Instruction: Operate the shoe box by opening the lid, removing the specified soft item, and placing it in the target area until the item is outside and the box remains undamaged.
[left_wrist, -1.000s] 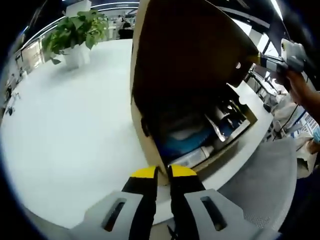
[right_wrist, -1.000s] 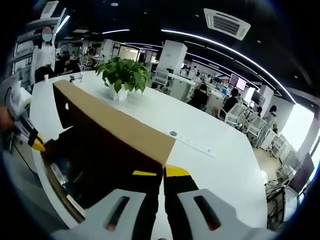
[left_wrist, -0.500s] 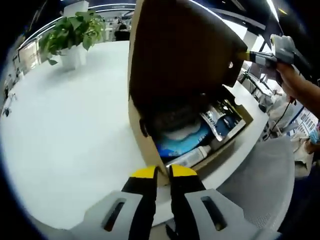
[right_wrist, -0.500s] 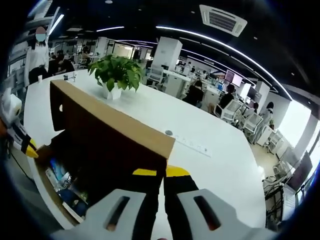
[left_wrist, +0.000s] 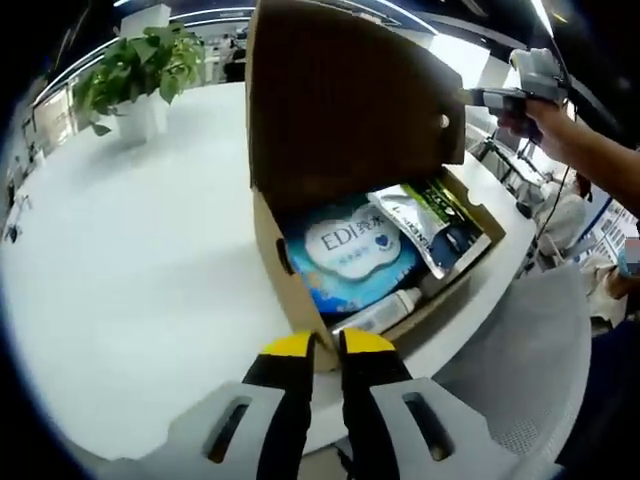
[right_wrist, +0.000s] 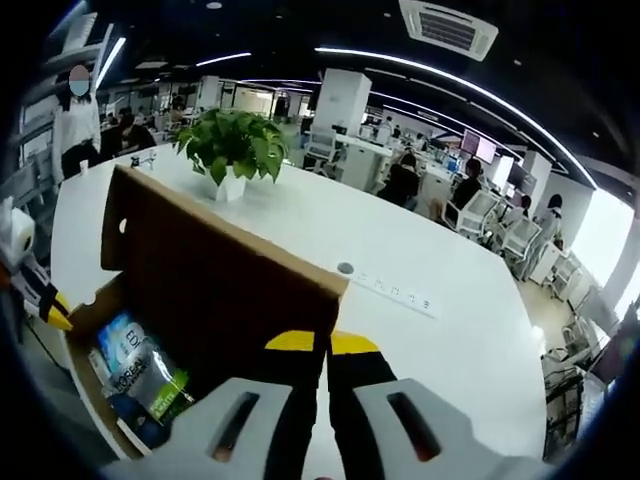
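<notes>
1. In the left gripper view my left tongs (left_wrist: 328, 345) sit with their yellow tips almost together, pinching the near corner of the shoe box (left_wrist: 282, 268) wall; the cardboard edge runs down between them.
2. In the right gripper view my right tongs (right_wrist: 327, 343) are likewise narrow, yellow tips clamped on the free edge of the lid (right_wrist: 215, 290), which stands raised and nearly upright over the box.
3. The right tongs also show at the upper right of the left gripper view, held in a hand (left_wrist: 528, 113) at the lid's far corner.
4. The box stands open at the near edge of the white table (left_wrist: 130, 260). Inside, a blue soft pack (left_wrist: 350, 250) reads "EDI" on a white cloud-shaped label, with further characters I cannot make out.
5. Beside it lies a dark green-and-white pouch (left_wrist: 432, 222); in the right gripper view it seems to read "L'OREAL", though the print is small.
6. A white tube (left_wrist: 385, 310) lies along the box's near wall.
7. A potted plant (left_wrist: 140, 75) stands toward the table's far edge, well apart from the box.
</notes>
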